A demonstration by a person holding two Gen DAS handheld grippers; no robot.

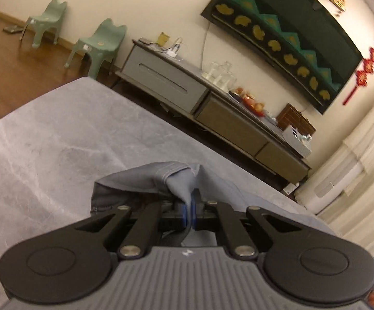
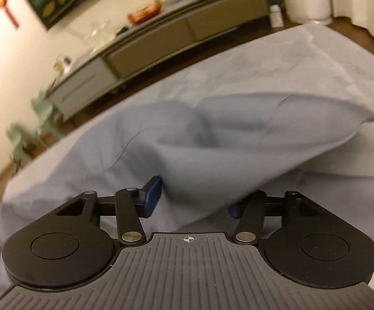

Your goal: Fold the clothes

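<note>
Grey sheet (image 1: pixel 44 139) covers the bed, with a low cabinet (image 1: pixel 161 82) and green chairs (image 1: pixel 101 44) along the far wall. Left tongs (image 1: pixel 189 208) are clenched on a hemmed corner of the blue garment (image 1: pixel 140 180), bunched just ahead of them. Right tongs (image 2: pixel 190 197) stand parted, garment (image 2: pixel 225 142) draped between the pads and billowing forward and right; no grip there. Both are at the cloth, and only the left holds it.
</note>
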